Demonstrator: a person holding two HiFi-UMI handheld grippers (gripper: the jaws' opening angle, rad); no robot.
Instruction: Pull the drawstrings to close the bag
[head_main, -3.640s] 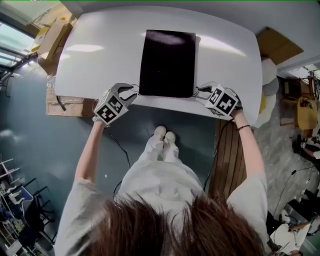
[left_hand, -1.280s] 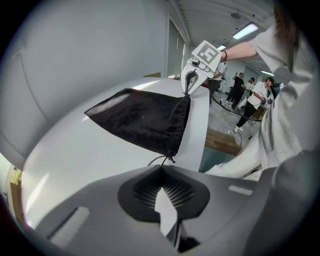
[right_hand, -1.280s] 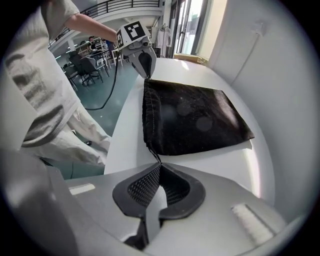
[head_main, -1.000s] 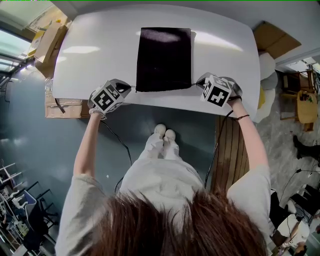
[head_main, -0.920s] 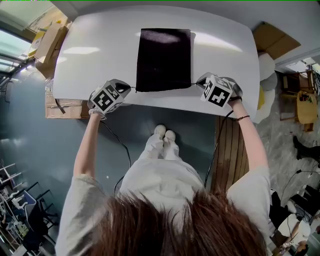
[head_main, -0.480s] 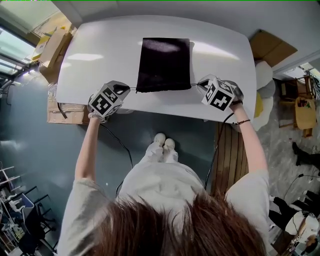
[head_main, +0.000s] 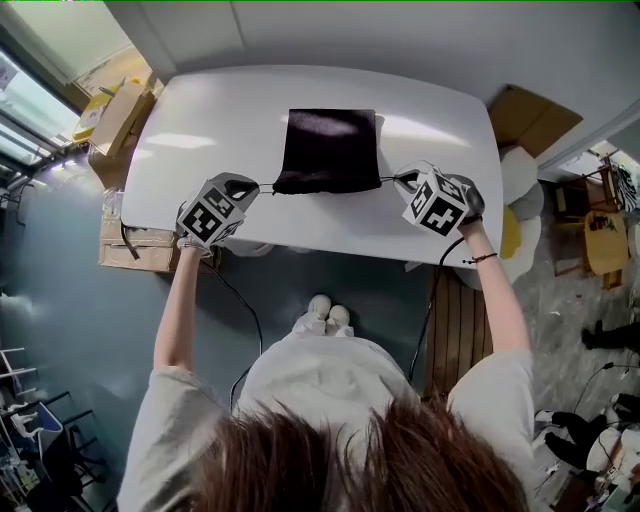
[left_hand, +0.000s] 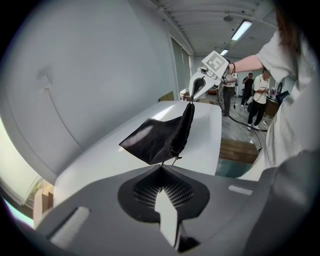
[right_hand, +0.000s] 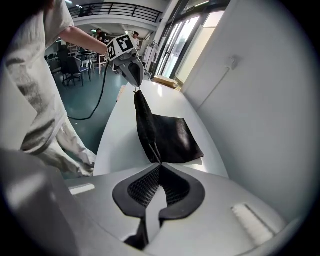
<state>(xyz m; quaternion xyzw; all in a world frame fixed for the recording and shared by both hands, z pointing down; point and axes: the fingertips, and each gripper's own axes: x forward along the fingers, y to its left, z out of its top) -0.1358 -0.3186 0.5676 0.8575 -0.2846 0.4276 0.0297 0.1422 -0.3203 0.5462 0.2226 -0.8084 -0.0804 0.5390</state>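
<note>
A black drawstring bag (head_main: 328, 150) lies on the white table (head_main: 200, 120), with its near, gathered mouth lifted off the surface. My left gripper (head_main: 255, 187) is shut on the left drawstring (head_main: 266, 187), which runs taut to the mouth's left corner. My right gripper (head_main: 400, 181) is shut on the right drawstring (head_main: 388, 181). In the left gripper view the bag (left_hand: 165, 135) hangs stretched between my jaws and the right gripper (left_hand: 202, 82). The right gripper view shows the bag (right_hand: 167, 132) bunched along its mouth, with the left gripper (right_hand: 131, 67) at the far end.
Cardboard boxes (head_main: 110, 95) stand off the table's left edge, and another (head_main: 530, 105) is at the right. A wooden floor panel (head_main: 455, 320) and a cable (head_main: 240, 300) lie below. People (left_hand: 260, 95) stand in the background of the left gripper view.
Both grippers have risen with the drawstrings still in them. The bag's near edge has come up off the table and its mouth has bunched narrower.
</note>
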